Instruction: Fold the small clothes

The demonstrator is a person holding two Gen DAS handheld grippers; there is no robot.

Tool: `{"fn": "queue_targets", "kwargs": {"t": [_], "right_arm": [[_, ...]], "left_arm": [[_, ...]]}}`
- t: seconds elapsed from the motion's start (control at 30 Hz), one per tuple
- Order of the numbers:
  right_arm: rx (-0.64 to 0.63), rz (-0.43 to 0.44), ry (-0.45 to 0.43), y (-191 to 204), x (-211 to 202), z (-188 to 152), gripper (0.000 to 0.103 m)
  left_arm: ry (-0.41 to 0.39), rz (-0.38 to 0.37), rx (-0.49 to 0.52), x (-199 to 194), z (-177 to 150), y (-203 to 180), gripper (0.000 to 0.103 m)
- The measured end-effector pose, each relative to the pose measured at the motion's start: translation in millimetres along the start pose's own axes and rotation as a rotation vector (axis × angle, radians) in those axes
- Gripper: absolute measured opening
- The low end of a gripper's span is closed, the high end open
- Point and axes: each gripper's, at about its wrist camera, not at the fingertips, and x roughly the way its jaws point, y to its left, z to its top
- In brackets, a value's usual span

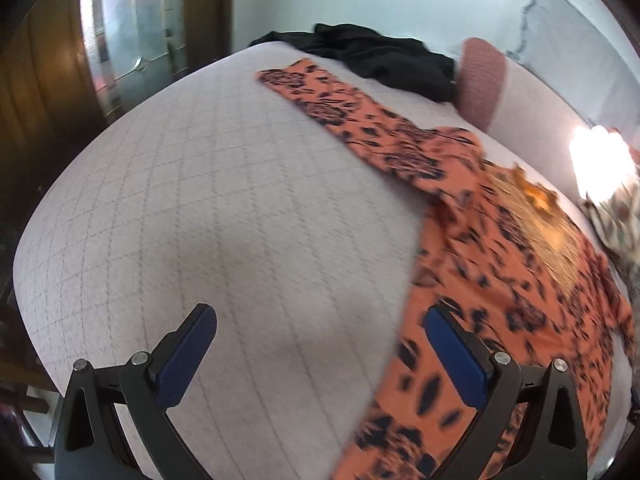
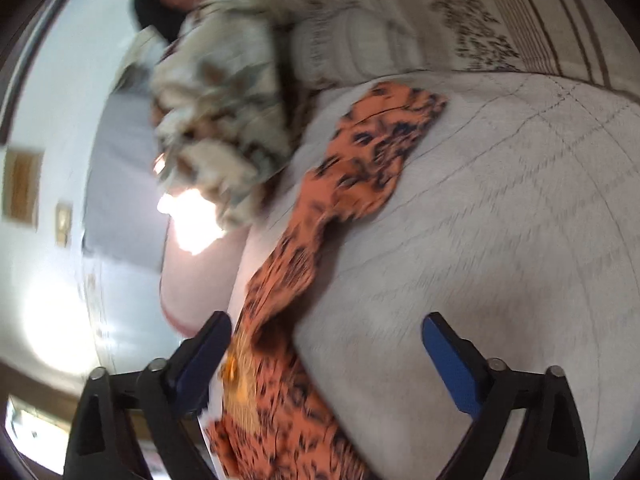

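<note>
An orange garment with a black floral print (image 1: 500,264) lies spread on a pale quilted bed (image 1: 224,208); one long sleeve (image 1: 340,112) reaches toward the far left. My left gripper (image 1: 320,316) hovers open above the bed at the garment's near edge, nothing between its blue pads (image 1: 456,356). In the right wrist view, which is rolled and blurred, the same orange garment (image 2: 304,272) runs from bottom centre up to its other sleeve (image 2: 384,136). My right gripper (image 2: 326,324) stands open over it, holding nothing; its left finger overlaps the cloth's edge.
A black garment (image 1: 380,60) lies crumpled at the bed's far side next to a pink pillow (image 1: 480,80). A cream and brown patterned cloth heap (image 2: 224,120) sits beside the orange sleeve. A wooden door (image 1: 36,92) stands beyond the bed's left edge.
</note>
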Motion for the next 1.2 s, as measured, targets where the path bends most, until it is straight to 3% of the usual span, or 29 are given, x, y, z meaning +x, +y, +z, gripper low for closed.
{"fn": "queue_targets", "kwargs": {"t": [0.13, 0.27, 0.4, 0.47, 0.53, 0.63, 0.73, 0.8, 0.87, 0.97, 1.1, 1.2], "right_arm": [[0.054, -0.016, 0.0, -10, 39, 42, 0.09], [0.053, -0.07, -0.044, -4, 71, 70, 0.079], [0.045, -0.186, -0.106, -2, 91, 93, 0.051], [0.019, -0.255, -0.127, 0, 96, 102, 0.022], [-0.077, -0.333, -0.139, 13, 96, 108, 0.005], [-0.352, -0.37, -0.223, 76, 84, 96, 0.005], [-0.588, -0.263, -0.277, 166, 67, 64, 0.005], [-0.714, -0.13, -0.27, 230, 61, 28, 0.005], [-0.857, 0.001, -0.253, 291, 54, -29, 0.005], [-1.024, 0.129, -0.203, 342, 57, -119, 0.005], [-1.117, 0.166, -0.058, 344, 101, -229, 0.006], [-1.138, 0.065, 0.163, 306, 173, -294, 0.012]], "left_arm": [[-0.018, 0.037, -0.038, 19, 5, 14, 0.103], [-0.003, 0.029, -0.074, 28, 8, 17, 0.103], [0.009, 0.024, -0.044, 32, 8, 14, 0.103], [0.018, 0.019, -0.043, 34, 9, 13, 0.103], [0.019, 0.009, -0.05, 34, 10, 14, 0.103], [0.014, -0.012, -0.07, 31, 11, 17, 0.103], [-0.011, -0.023, -0.059, 25, 12, 13, 0.103], [-0.034, -0.024, -0.04, 19, 13, 10, 0.103], [-0.048, -0.026, -0.03, 15, 13, 8, 0.103], [-0.058, -0.033, -0.034, 11, 15, 11, 0.103], [-0.064, -0.043, -0.046, 6, 15, 18, 0.103], [-0.059, -0.042, -0.042, 7, 15, 22, 0.103]]}}
